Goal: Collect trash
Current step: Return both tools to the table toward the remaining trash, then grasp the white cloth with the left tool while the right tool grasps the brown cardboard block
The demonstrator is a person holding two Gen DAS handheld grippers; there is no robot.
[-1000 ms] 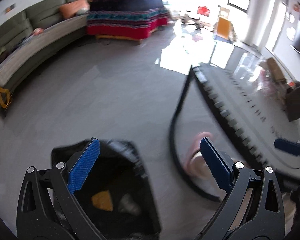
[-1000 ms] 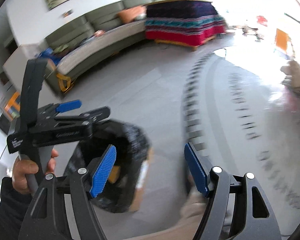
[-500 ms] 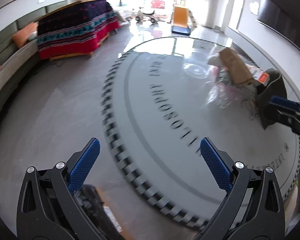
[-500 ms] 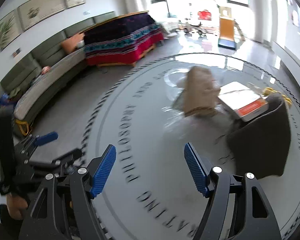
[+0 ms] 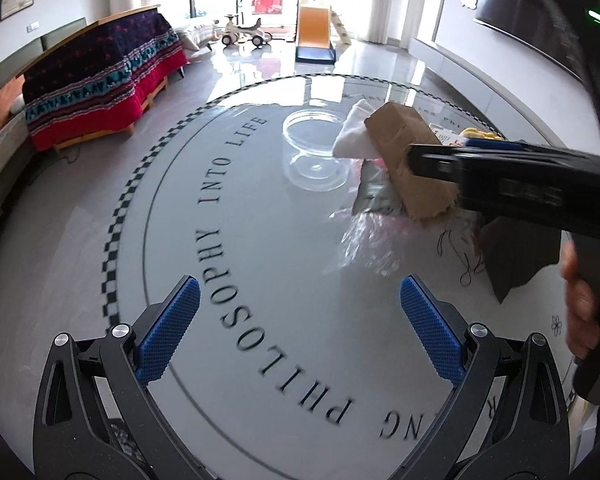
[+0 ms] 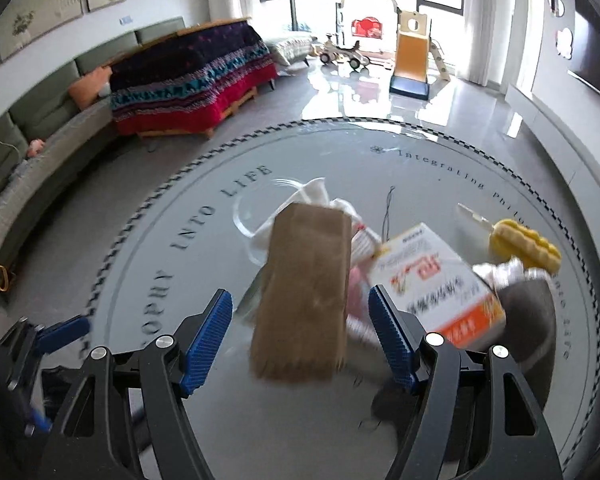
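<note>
Both grippers hang over a round glass table with black lettering and a checkered rim. The left gripper has its blue pads spread wide with nothing between them, just bare glass underneath. The right gripper is also spread wide; a brown paper bag shows in the gap between the fingers, but the pads aren't touching it, so it's not held.

The trash sits in a loose pile on the table's right half. The paper bag is flat, creased kraft paper with a ragged near edge, lying on top of the pile. Just right of it is a white carton with an orange stripe and red print, tilted up on a dark grey cloth. A crinkly clear plastic wrap with a pinkish tint lies nearer the left gripper. Behind the bag there's crumpled white tissue touching a clear plastic lid. Further back, a yellow bumpy thing, can't tell what it is.

Way past the table: a sofa and a kids' slide.
</note>
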